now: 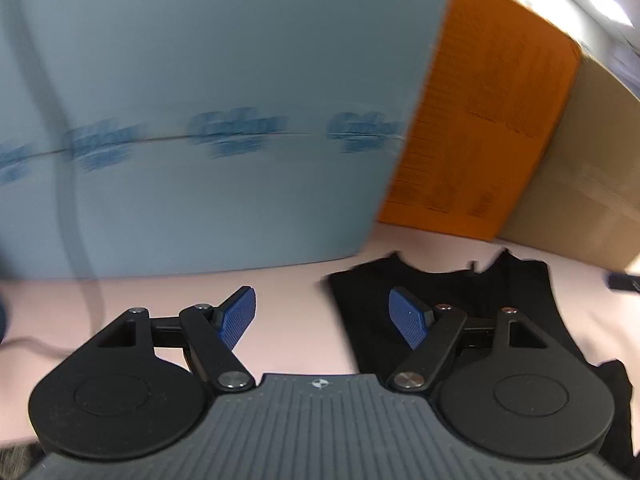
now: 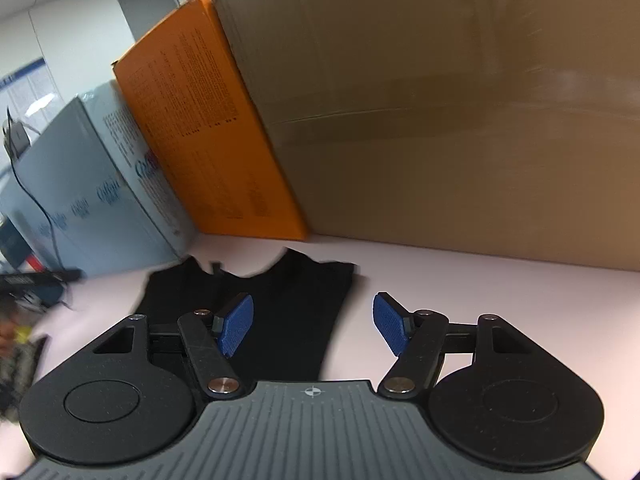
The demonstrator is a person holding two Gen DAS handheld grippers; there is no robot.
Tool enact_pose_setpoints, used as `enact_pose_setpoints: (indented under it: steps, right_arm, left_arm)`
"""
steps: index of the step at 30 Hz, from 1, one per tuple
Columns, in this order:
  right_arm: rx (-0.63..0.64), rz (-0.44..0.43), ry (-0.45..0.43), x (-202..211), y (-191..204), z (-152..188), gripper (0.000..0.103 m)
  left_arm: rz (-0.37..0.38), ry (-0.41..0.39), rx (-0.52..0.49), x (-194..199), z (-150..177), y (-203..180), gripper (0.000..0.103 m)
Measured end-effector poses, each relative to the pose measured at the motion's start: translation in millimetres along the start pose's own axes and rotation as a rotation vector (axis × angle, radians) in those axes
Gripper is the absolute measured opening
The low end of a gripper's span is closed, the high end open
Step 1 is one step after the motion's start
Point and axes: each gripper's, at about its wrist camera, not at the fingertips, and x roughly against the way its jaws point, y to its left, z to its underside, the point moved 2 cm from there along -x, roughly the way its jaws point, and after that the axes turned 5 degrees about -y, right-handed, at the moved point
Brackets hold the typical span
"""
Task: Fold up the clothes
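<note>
Pale pink tabletop (image 1: 288, 344) runs across the foreground, and three boxes stand in a row along its far edge: a light blue carton (image 1: 208, 120) with repeated blue lettering, an orange box (image 1: 480, 128) printed with fine dark text, and a plain brown cardboard box (image 2: 460, 120) sealed with clear tape. They touch one another side by side. Behind them, white office walls and a ceiling light show.

On the pink surface, just in front of the orange box, lies a black sleeveless top (image 1: 448, 292), flat, with its scooped neckline and shoulder straps pointing toward the boxes. Its lower part passes out of sight under the tools in both views.

Left gripper (image 1: 322, 320) hangs above the table with its blue pads (image 1: 236, 322) spread wide, nothing between them; the garment sits under its right-hand finger only. Right gripper (image 2: 314, 322) is likewise spread wide and empty, its left-hand pad over the black fabric, the other over bare table.

At the left edge of the right wrist view, a black cable (image 2: 36, 196) trails down the blue carton toward some blurred clutter I cannot make out.
</note>
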Motion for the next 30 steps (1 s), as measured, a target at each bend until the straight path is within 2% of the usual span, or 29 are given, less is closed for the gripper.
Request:
enact_pose_setpoints:
  steps: [3, 4, 7, 12, 13, 14, 15, 16, 18, 19, 21, 23, 25, 26, 27, 29, 30]
  right_arm:
    - [0.014, -0.013, 0.049, -31, -7, -19, 0.065]
    - [0.029, 0.006, 0.056, -39, -9, -20, 0.065]
    - [0.061, 0.053, 0.065, -57, -17, -16, 0.065]
    - [0.125, 0.030, 0.062, -80, -23, -9, 0.063]
    - [0.144, 0.025, 0.065, -84, -22, -8, 0.062]
    - [0.163, 0.019, 0.069, -88, -21, -7, 0.050]
    - [0.180, 0.010, 0.087, -93, -19, -4, 0.034]
    - [0.206, 0.002, 0.106, -96, -17, -2, 0.005]
    - [0.261, -0.020, 0.089, -93, -11, 0, 0.005]
    - [0.267, -0.028, 0.066, -89, -9, -2, 0.005]
    - [0.272, 0.003, -0.003, -82, -11, -12, 0.005]
    - [0.258, 0.045, -0.022, -83, -18, -18, 0.005]
    - [0.265, 0.086, 0.019, -91, -22, -14, 0.006]
    - [0.265, 0.100, 0.051, -95, -24, -10, 0.008]
    - [0.245, 0.106, 0.078, -97, -27, -7, 0.010]
    - [0.220, 0.145, 0.030, -81, -28, -6, 0.024]
    - [0.212, 0.175, 0.002, -70, -28, -5, 0.026]
  left_arm:
    - [0.010, 0.022, -0.061, -23, -15, -7, 0.071]
    - [0.002, 0.028, -0.064, -30, -14, -6, 0.071]
    - [-0.010, 0.039, -0.052, -47, -4, -3, 0.071]
    - [0.019, 0.068, -0.099, -79, 12, -7, 0.071]
    - [0.017, 0.065, -0.112, -85, 13, -8, 0.070]
    - [0.024, 0.060, -0.114, -90, 15, -8, 0.068]
    - [0.030, 0.055, -0.117, -94, 17, -9, 0.054]
    - [0.044, 0.050, -0.118, -96, 18, -10, 0.029]
    - [0.098, 0.037, -0.121, -98, 18, -14, 0.007]
    - [0.136, 0.027, -0.123, -97, 17, -16, 0.007]
    - [0.142, -0.029, -0.167, -94, 12, -23, 0.007]
    - [0.108, -0.038, -0.195, -100, 8, -26, 0.008]
    - [0.021, -0.014, -0.244, -109, 8, -30, 0.011]
    - [0.007, 0.007, -0.263, -112, 11, -33, 0.013]
    - [-0.010, 0.009, -0.285, -111, 14, -34, 0.017]
    - [-0.066, 0.000, -0.315, -102, 17, -34, 0.033]
    - [-0.103, -0.011, -0.324, -93, 17, -32, 0.051]
